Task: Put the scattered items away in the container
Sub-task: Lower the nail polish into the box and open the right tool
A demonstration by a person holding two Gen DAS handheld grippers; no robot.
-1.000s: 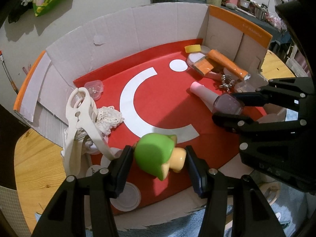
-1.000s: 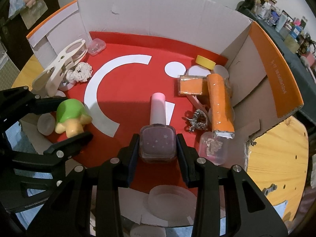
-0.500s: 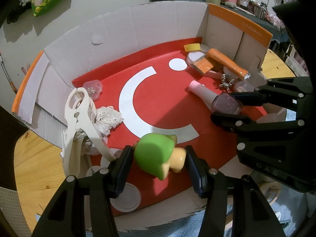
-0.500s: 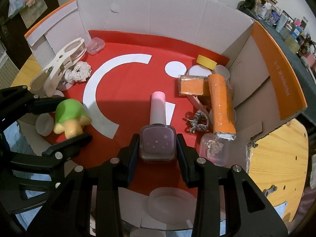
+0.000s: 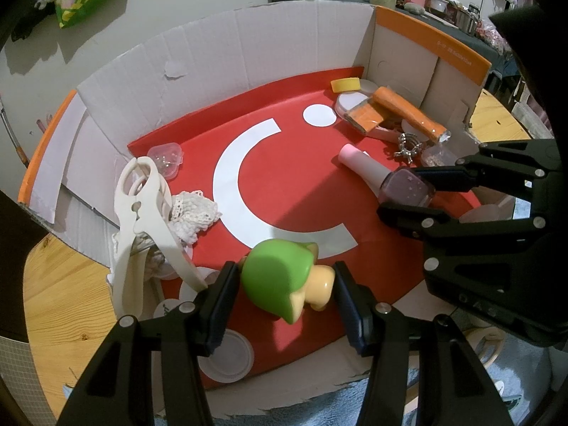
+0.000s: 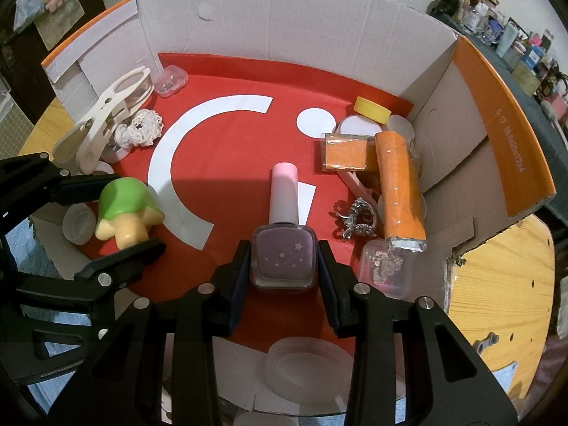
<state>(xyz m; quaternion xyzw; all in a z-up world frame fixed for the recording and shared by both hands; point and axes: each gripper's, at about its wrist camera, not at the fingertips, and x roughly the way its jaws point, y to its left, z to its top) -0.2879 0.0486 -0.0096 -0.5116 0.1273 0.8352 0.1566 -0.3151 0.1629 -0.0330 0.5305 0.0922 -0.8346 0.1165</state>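
Note:
The cardboard box (image 5: pixel 248 53) has white walls and a red floor with a white arc. My left gripper (image 5: pixel 287 277) is shut on a green-capped toy with a pale yellow body (image 5: pixel 280 280), held low over the box's near left corner. My right gripper (image 6: pixel 284 255) is shut on the square base of a purple nail polish bottle (image 6: pixel 284 255) with a pink cap, pointing toward the far wall. In the left wrist view the right gripper (image 5: pixel 408 191) shows at the right. The right wrist view has the left gripper (image 6: pixel 124 213) and toy (image 6: pixel 120 198) at the left.
Inside the box lie a white clip (image 5: pixel 142 213), a lace scrunchie (image 5: pixel 195 213), a clear case (image 5: pixel 165 158), an orange tube (image 6: pixel 399 191), an orange packet (image 6: pixel 346 152), a yellow disc (image 6: pixel 371 106), a silver hair claw (image 6: pixel 356 218) and a clear trinket box (image 6: pixel 385 266). A wooden table (image 5: pixel 60 294) surrounds it.

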